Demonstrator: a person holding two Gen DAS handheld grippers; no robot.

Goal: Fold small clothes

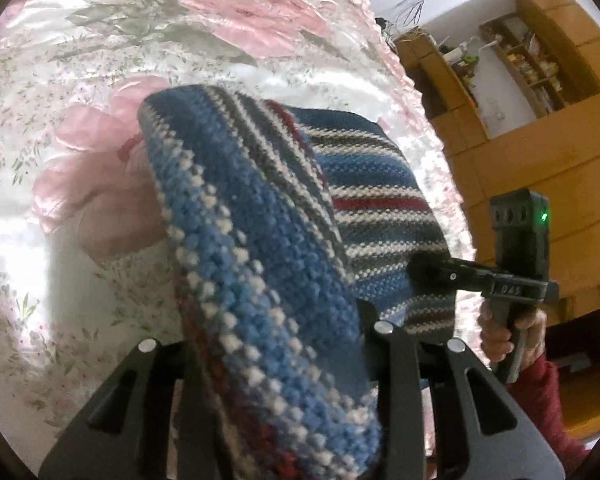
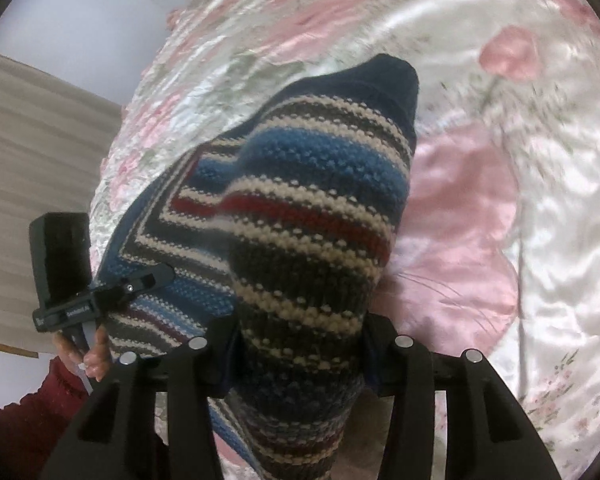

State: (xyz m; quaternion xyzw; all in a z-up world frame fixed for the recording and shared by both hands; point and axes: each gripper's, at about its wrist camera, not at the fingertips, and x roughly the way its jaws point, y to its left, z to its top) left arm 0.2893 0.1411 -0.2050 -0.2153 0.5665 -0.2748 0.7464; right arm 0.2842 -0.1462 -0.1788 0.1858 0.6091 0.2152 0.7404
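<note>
I have the striped knitted garment in blue, cream, grey and dark red wool (image 1: pixel 260 264) lifted off the bed, pinched at two points so it hangs between my two tools and I can bring one edge over the other. My left tongs (image 1: pixel 276 364) are clamped on a thick bunched edge of it; the knit fills the gap between the black fingers and bulges toward the lens. My right tongs (image 2: pixel 300 344) are likewise closed on a gathered fold, with the dark navy ribbed cuff or hem (image 2: pixel 384 80) pointing away over the bed. From each wrist I see the other tool biting the cloth further along, gripped by a hand (image 1: pixel 512 332) in a dark red sleeve. The yarn is chunky and pebbly, soft and floppy, so I judge it will sag and slip unless kept taut. Below lies the glossy, crinkled satin bedspread with pink flowers (image 2: pixel 540 184).
</note>
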